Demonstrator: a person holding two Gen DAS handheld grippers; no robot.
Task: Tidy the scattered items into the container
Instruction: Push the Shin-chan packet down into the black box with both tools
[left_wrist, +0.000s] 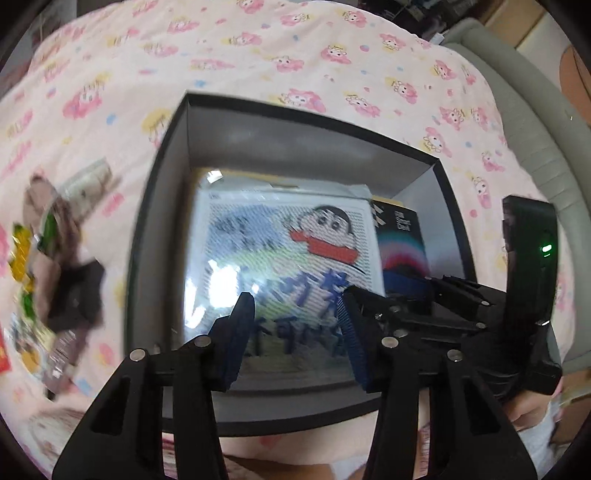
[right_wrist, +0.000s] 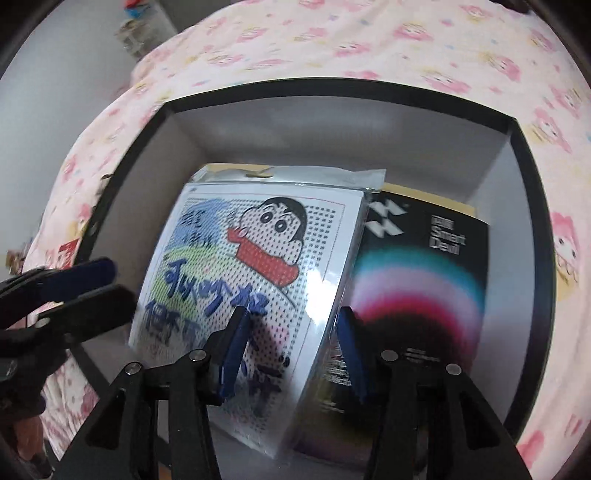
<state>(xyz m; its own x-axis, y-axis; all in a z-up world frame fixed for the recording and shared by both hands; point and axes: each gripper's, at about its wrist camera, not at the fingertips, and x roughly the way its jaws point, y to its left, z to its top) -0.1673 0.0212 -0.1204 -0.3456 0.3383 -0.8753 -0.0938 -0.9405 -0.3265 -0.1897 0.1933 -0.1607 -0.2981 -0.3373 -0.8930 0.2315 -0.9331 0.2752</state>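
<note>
While both tongs hang over the black box (left_wrist: 162, 155) on the bed (left_wrist: 258, 55), each stands apart and carries nothing. Inside the box lies a cartoon packet (right_wrist: 255, 280) tilted over a dark booklet (right_wrist: 424, 280), with a yellow sheet under both. The left tongs (left_wrist: 295, 325) sit above the packet; the right tongs (right_wrist: 291, 347) hover over the seam between packet and booklet. Left of the box, on the bedcover, more items wait (blurred: wrappers (left_wrist: 40, 280), perhaps a plush toy). My reading is that a drop-off into the box is just done, and the next move calls for swinging one pair of tongs out to that heap.
</note>
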